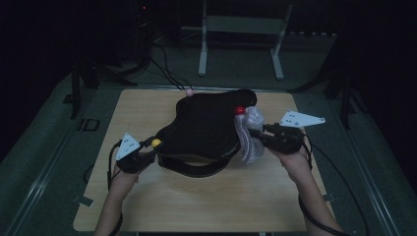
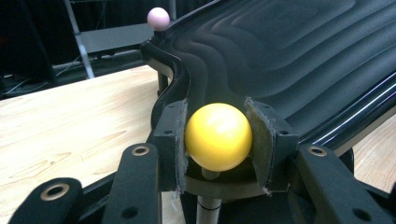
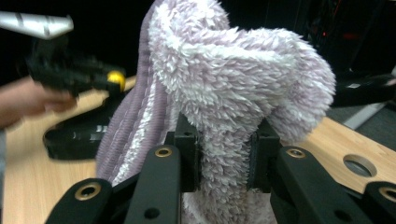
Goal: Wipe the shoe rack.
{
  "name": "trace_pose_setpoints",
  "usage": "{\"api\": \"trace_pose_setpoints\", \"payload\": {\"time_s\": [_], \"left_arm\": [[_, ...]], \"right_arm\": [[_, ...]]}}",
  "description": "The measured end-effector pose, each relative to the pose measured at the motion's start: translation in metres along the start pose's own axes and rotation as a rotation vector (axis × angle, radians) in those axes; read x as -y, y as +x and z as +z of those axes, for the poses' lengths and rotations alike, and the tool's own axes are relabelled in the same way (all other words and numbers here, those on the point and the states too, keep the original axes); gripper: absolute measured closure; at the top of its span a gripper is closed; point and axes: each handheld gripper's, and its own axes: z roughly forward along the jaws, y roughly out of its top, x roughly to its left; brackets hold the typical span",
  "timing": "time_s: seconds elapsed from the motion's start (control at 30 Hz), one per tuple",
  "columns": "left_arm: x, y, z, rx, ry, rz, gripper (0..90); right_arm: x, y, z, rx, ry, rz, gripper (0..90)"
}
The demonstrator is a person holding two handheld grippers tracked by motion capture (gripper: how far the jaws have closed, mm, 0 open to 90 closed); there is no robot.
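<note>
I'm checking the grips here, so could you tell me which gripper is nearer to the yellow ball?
Left. The left gripper is shut on the yellow ball; the right gripper holds the fluffy cloth across the black board.

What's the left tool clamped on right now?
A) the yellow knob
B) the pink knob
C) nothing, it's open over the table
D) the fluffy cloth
A: in the left gripper view the left tool has both pads pressed against the sides of the yellow knob at the edge of the black board; the fluffy cloth sits in the right tool.
</note>
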Motion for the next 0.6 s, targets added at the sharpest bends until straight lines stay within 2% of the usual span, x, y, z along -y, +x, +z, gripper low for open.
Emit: {"api": "trace_pose_setpoints", "payload": {"time_s": [0.03,0.07,0.1,0.2,0.33,0.4,0.47,0.5,0.53,0.6], "left_arm": [[0.000,0.000,0.000,0.000,0.000,-0.001,59.0],[0.000,0.000,0.000,0.001,0.002,0.000,59.0],[0.000,0.000,0.000,-0.002,0.003,0.004,59.0],[0.001,-0.001,0.000,-0.003,-0.003,0.001,59.0],[0.001,0.000,0.000,0.002,-0.005,0.003,59.0],[0.001,-0.001,0.000,0.006,-0.008,0.002,59.0],[0.000,-0.002,0.000,0.002,-0.002,0.007,59.0],[0.000,-0.002,0.000,-0.001,-0.001,0.005,59.0],[0.001,-0.001,0.000,0.000,-0.005,0.001,59.0],[0.001,-0.001,0.000,0.002,-0.003,0.003,59.0]], "right_arm": [[0.003,0.004,0.004,0.012,0.030,-0.022,71.4],[0.007,0.005,0.006,0.026,0.032,-0.018,71.4],[0.010,0.003,0.005,0.019,0.036,0.010,71.4],[0.016,0.004,0.001,0.042,0.071,-0.001,71.1],[0.009,0.014,-0.016,0.003,0.016,-0.010,70.7],[0.003,0.023,-0.021,-0.021,-0.012,-0.029,70.6],[0.000,0.032,-0.020,-0.035,-0.008,-0.063,70.7],[0.000,0.036,-0.016,-0.024,0.011,-0.092,70.7],[0.003,0.038,-0.013,-0.011,0.020,-0.101,70.8],[0.009,0.034,-0.012,-0.016,0.001,-0.051,70.8]]}}
